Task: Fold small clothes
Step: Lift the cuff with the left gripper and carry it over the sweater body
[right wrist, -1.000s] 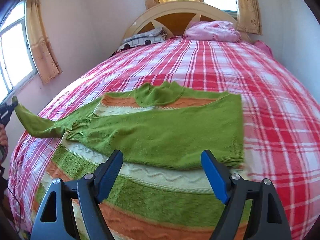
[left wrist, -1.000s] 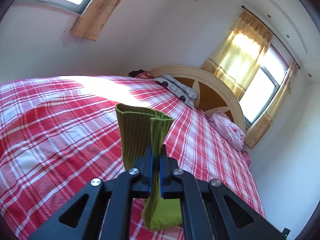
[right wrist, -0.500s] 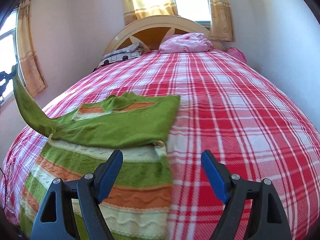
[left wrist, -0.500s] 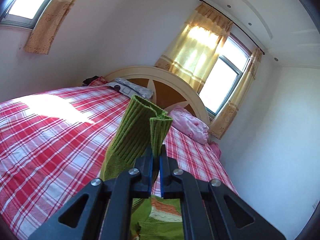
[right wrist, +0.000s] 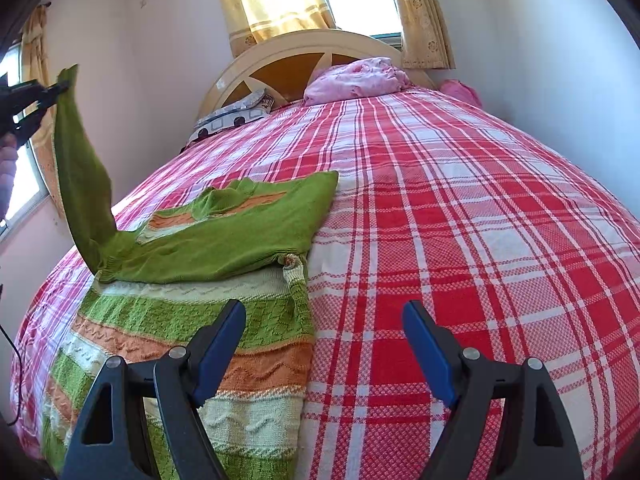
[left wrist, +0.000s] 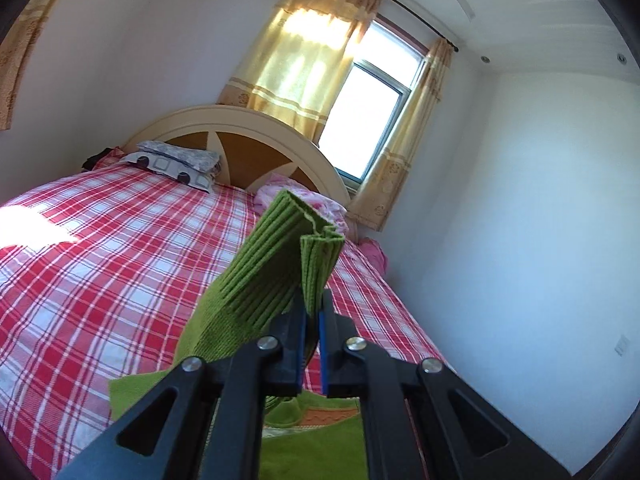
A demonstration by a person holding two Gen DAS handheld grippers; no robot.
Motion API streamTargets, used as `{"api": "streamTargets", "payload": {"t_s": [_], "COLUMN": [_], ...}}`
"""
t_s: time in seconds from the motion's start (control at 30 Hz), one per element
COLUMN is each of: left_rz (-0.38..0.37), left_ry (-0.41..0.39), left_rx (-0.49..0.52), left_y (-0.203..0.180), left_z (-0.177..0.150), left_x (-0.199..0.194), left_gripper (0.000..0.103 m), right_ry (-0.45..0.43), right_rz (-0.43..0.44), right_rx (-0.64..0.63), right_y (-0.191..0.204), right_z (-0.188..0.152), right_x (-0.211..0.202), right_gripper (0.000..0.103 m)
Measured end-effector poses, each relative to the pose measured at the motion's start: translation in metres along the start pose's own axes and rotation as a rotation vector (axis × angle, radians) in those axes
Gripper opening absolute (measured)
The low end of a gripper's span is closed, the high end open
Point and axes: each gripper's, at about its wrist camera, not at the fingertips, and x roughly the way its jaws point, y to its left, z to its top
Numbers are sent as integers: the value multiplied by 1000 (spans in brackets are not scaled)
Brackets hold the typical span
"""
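Observation:
A small knitted sweater point(right wrist: 208, 288), green with orange and cream stripes, lies on the red plaid bed point(right wrist: 460, 220). Its right sleeve is folded flat across the chest. The left sleeve point(right wrist: 82, 176) is stretched up into the air at the far left. My left gripper point(left wrist: 312, 312) is shut on that sleeve's ribbed green cuff point(left wrist: 304, 248); in the right wrist view the same gripper point(right wrist: 60, 87) shows high at the left edge. My right gripper point(right wrist: 324, 336) stands open just above the sweater's right edge, nothing between its fingers.
A cream and brown headboard point(right wrist: 316, 56) backs the bed. A patterned grey pillow point(right wrist: 232, 118) and a pink bundle point(right wrist: 356, 78) lie at the head. Curtained windows point(left wrist: 360, 112) are behind, white walls close on both sides. A hand point(right wrist: 6, 168) holds the left gripper.
My left gripper lifted the cuff up and swung toward the headboard, pulling the sleeve taut and steep. My right gripper slid right, off the sweater's middle to its right edge, staying open.

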Motion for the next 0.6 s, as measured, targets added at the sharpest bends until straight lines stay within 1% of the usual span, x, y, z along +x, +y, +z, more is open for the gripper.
{"api": "streamTargets", "payload": {"t_s": [0.1,0.27,0.4,0.5,0.6], "left_rz": [-12,-20,8,22,27], "left_ry": [60,182,277,338,359], "left_rx": [37,97,166,203,252], "left_y": [-21,-52,-72,-81,-96], "left_z": [-28,-86,-136,-160,-175], "left_x": [27,73,106,119,121], "left_gripper": [5,5,5,5,5], "right_ry": [-8,-16,-31,-29,-13], "right_rz": [-1,-16,-30,-32,-33], "right_rx": [3,39,74,98,123], "right_y": [-1,-5,-11,-16,-21], "right_z": [-1,-2,-1,0,0], "right_x": [-4,-3,-4,-2,1], "right_gripper": [81,81,81,81,81]}}
